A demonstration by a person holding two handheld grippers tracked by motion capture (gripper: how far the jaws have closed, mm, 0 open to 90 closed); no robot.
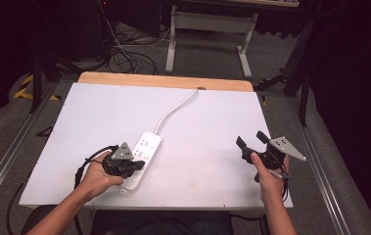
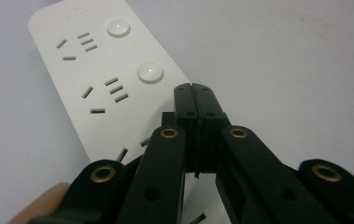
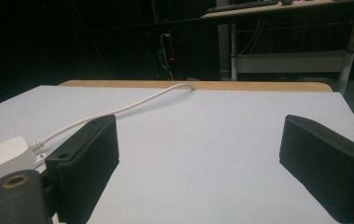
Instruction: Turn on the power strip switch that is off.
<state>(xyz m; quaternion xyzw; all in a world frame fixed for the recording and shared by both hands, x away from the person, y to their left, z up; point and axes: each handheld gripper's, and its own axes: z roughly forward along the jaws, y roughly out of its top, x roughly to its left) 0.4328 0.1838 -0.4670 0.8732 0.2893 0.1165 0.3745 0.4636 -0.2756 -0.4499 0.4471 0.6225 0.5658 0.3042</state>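
We have the left gripper (image 2: 194, 88), jaws pressed together, poised at the white power strip (image 1: 143, 155) mid-tabletop (image 1: 212, 127), by its buttons; pressing looks unfinished. Right gripper (image 1: 252, 139) spread, well right of strip.

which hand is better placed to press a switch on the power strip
Left. The left gripper, jaws shut, hovers over the power strip beside its round buttons; the right gripper is open, far off.
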